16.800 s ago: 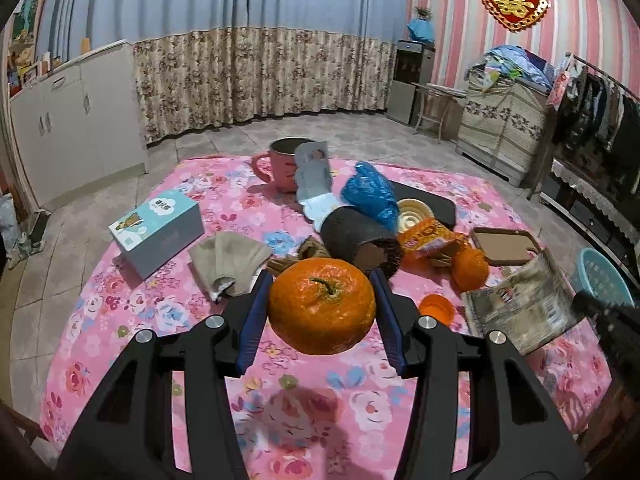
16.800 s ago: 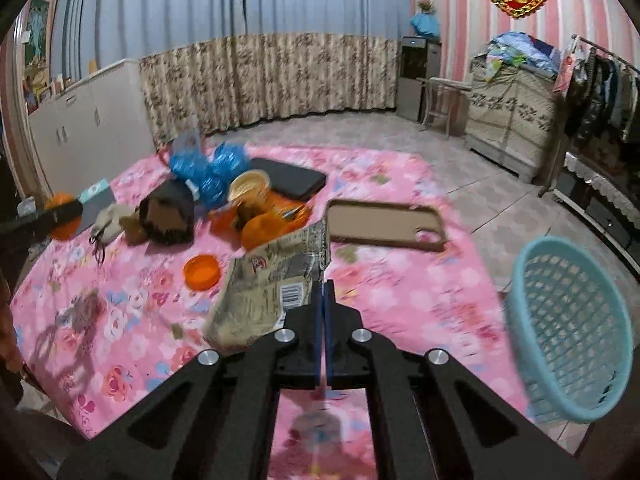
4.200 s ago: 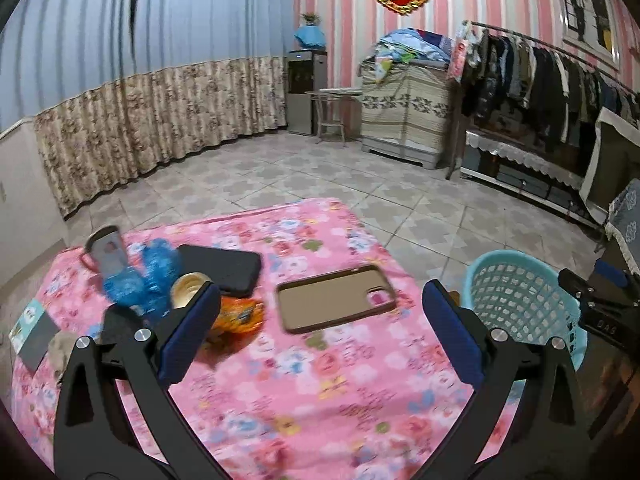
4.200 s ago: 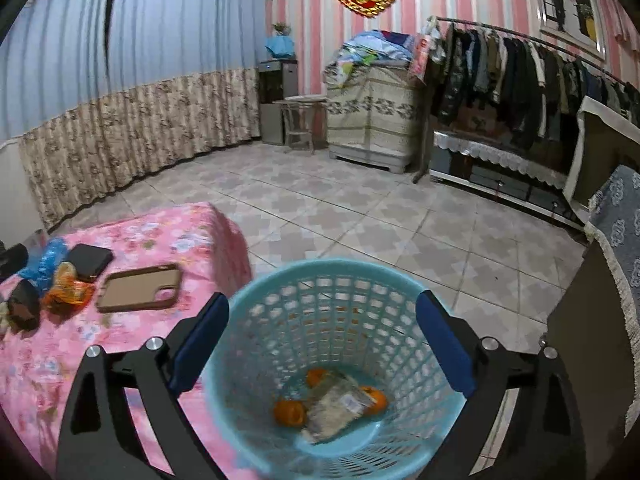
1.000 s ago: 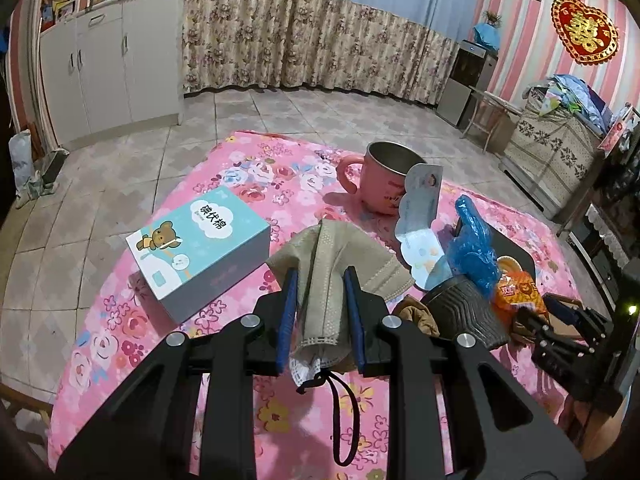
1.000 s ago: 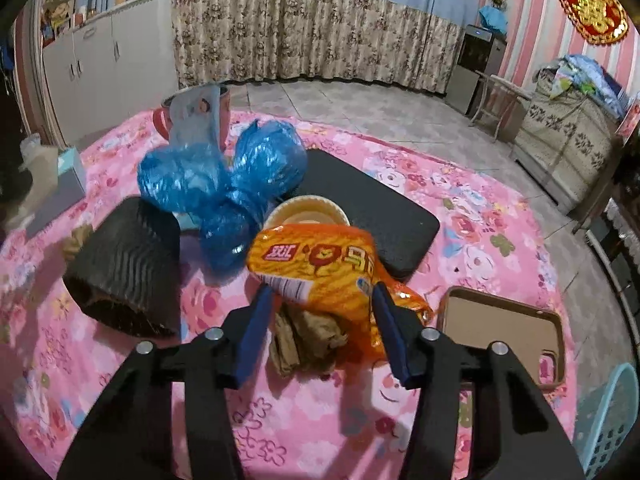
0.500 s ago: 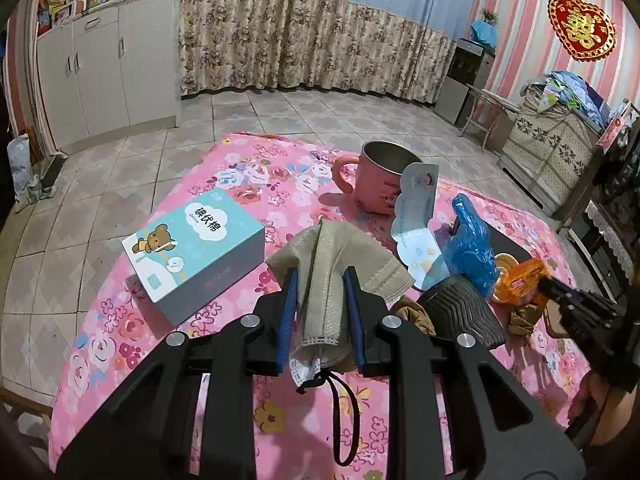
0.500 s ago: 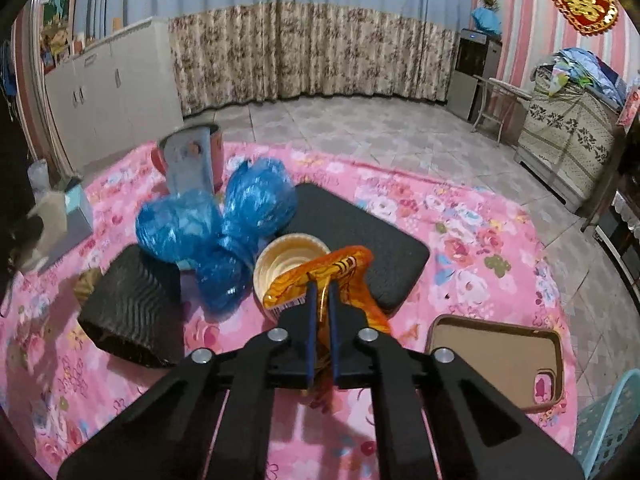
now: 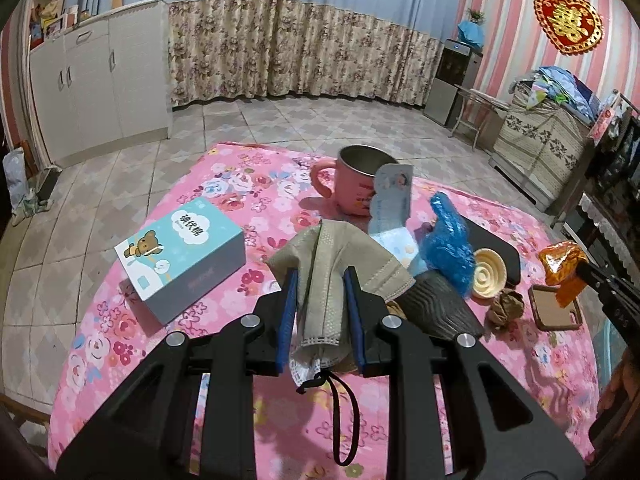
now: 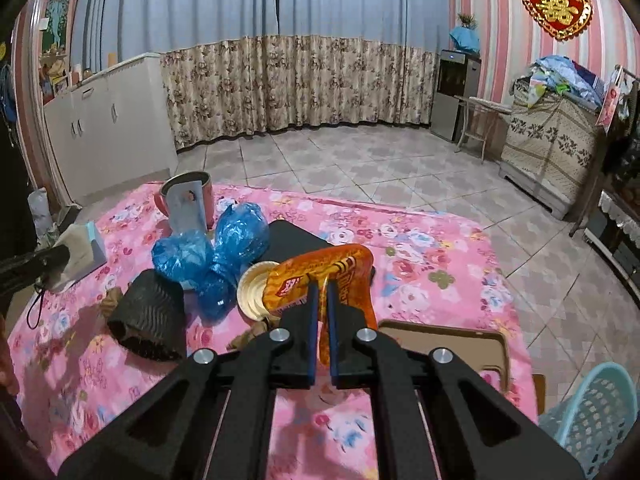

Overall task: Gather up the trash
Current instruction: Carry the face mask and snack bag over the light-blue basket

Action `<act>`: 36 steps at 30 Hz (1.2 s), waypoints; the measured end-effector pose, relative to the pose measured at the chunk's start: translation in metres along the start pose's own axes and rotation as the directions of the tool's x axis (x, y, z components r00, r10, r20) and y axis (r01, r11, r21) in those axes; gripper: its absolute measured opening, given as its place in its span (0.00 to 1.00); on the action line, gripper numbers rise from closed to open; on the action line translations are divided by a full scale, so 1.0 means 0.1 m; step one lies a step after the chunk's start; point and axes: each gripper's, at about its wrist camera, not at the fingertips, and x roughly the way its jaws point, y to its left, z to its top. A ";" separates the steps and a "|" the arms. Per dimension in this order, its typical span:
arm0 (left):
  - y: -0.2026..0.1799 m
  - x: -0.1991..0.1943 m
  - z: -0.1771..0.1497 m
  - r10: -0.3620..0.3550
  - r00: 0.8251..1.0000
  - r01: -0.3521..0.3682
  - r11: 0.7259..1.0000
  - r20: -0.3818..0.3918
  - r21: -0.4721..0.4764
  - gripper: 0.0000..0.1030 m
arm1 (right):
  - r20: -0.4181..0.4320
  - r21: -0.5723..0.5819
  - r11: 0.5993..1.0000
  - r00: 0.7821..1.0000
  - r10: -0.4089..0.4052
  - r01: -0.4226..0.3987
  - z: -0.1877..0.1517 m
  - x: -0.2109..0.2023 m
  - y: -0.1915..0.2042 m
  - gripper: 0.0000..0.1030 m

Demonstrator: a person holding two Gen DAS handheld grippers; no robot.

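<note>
My left gripper [image 9: 320, 276] is shut on a beige face mask [image 9: 340, 264], held above the pink flowered tablecloth [image 9: 224, 360]; its black ear loop dangles below. My right gripper [image 10: 320, 288] is shut on an orange snack wrapper [image 10: 320, 276], lifted off the table; the same wrapper [image 9: 562, 264] shows at the right of the left wrist view. A turquoise mesh basket [image 10: 592, 412] stands on the floor past the table's right corner. A crumpled brown paper wad [image 9: 506, 306] lies on the cloth.
On the table: a teal tissue box [image 9: 180, 260], pink mug [image 9: 356, 184] with a card, blue plastic bag [image 10: 216, 256], black ribbed sleeve [image 10: 148, 320], yellow lid [image 10: 252, 288], black pad [image 10: 292, 240] and brown phone case [image 10: 460, 344]. White cabinets [image 9: 96, 80] line the left wall.
My right gripper closed on the orange wrapper and lifted it off the table, uncovering the brown paper wad. The left gripper kept still with the mask.
</note>
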 end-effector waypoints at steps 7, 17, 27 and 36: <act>-0.27 -0.17 -0.09 -0.033 0.999 0.031 0.998 0.022 0.049 0.22 | 0.010 0.001 0.999 0.999 -0.039 0.039 -0.20 -0.37 -0.17 0.04; -0.73 -0.49 -0.23 -0.104 0.994 0.097 0.988 0.046 0.123 0.22 | 0.037 0.039 0.994 0.994 -0.104 0.102 -0.41 -0.94 -0.46 0.04; -1.18 -0.61 -0.43 -0.167 0.986 0.164 0.973 0.008 0.164 0.22 | 0.055 0.093 0.980 0.982 -0.182 0.177 -0.64 -1.37 -0.90 0.04; -1.80 -0.63 -0.56 -0.245 0.969 0.245 0.945 -0.028 0.216 0.22 | 0.066 0.177 0.949 0.959 -0.277 0.262 -0.79 -1.70 -1.41 0.04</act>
